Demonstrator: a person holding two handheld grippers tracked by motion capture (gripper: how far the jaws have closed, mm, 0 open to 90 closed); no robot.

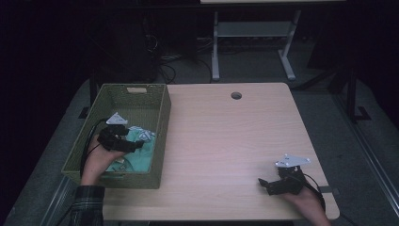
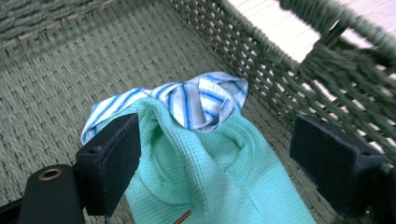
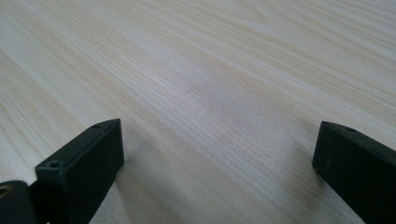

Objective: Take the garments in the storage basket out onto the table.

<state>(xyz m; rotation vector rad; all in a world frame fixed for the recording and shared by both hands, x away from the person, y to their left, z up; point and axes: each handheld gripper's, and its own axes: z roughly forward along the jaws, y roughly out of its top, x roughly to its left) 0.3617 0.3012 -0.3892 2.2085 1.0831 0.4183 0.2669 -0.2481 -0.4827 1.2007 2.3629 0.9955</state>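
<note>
left tool (image 2: 215, 154) agape over cloths (image 2: 205, 154), basket (image 2: 280, 70)

Both claws are black-bodied. Left claw (image 1: 134, 145): grey three-cornered plate on top, black cable looping off the back. Right claw (image 1: 264, 182): same grey plate, with small holes in it; black cable trails back along the hand. In both gripper views the jaws are flat, matte black rectangular blocks, a small screw hole near the corner. Left gripper view shows a brass-coloured ring on the black body. Left sleeve (image 1: 87, 206): dark plaid, cuffed.
</note>
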